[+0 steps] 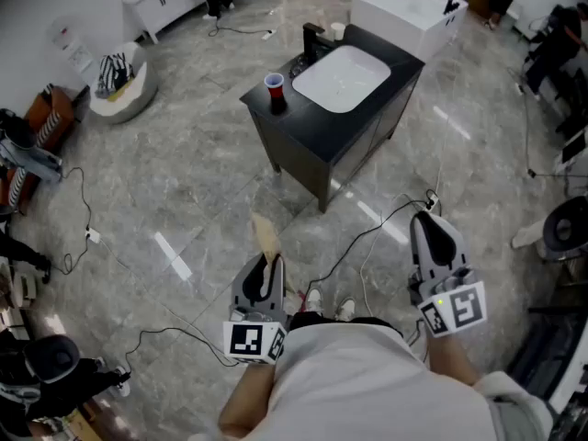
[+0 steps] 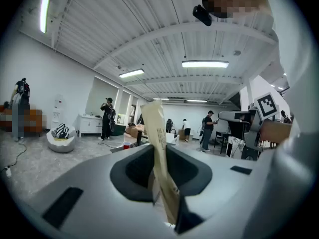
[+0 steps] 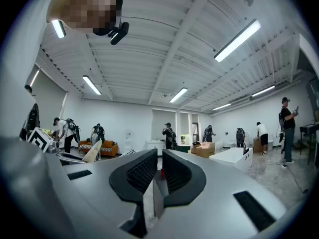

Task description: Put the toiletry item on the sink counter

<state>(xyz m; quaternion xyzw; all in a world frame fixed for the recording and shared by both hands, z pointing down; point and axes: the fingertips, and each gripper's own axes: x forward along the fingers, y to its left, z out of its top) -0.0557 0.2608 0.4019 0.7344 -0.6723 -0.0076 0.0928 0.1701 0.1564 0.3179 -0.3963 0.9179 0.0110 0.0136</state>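
A flat beige toiletry tube stands upright with my left gripper shut on its lower part. In the left gripper view the tube fills the gap between the jaws of the left gripper and rises above them. My right gripper is held low at the right, shut, with nothing between the jaws. It looks the same in the right gripper view. The black sink counter with a white basin stands ahead, well apart from both grippers.
On the counter are a red cup, a black faucet and a small white cup. A white bathtub stands behind it. Cables cross the grey floor between me and the counter. A beanbag lies far left.
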